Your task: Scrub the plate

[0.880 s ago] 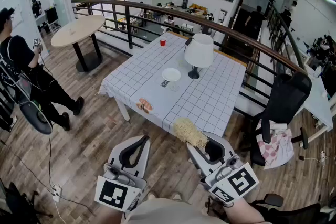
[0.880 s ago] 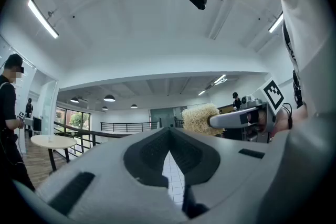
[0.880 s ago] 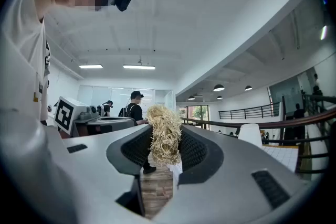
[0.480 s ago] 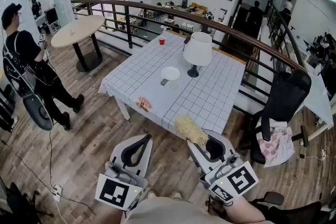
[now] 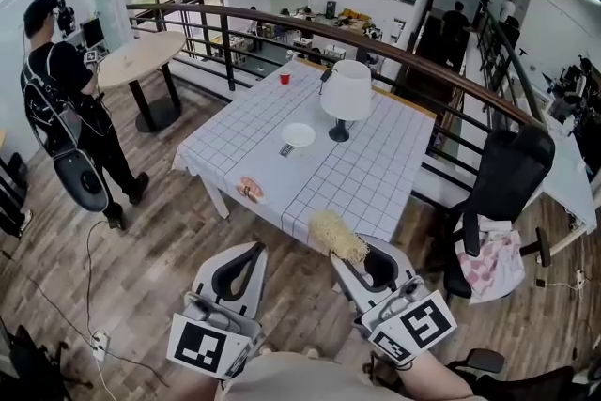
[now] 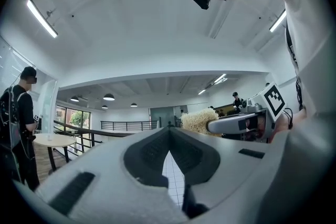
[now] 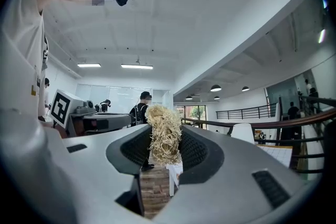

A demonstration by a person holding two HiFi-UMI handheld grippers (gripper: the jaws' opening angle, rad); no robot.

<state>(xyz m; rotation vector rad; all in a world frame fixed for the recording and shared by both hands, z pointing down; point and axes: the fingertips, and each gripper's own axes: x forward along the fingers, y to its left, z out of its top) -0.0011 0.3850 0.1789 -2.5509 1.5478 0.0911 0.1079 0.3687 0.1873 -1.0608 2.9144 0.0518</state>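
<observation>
Straw-coloured scrubber point(image 5: 336, 238) sits clamped in our right tool point(image 5: 344, 260). We hold the left tool point(image 5: 255, 250) closed, empty. White plate point(image 5: 298, 135) lies mid-tabletop point(image 5: 376, 178).

- left gripper point(image 5: 255, 249): pale grey wedge-shaped shell, black ribbed pads point(image 6: 149, 152) on the inner faces.
- right gripper point(image 5: 360, 251): same grey shell, same black pads.
- marker cube point(image 5: 410, 326): white with black square codes, at each shell's 6 o'clock end.
- top point(image 5: 300, 382): light-coloured.
</observation>
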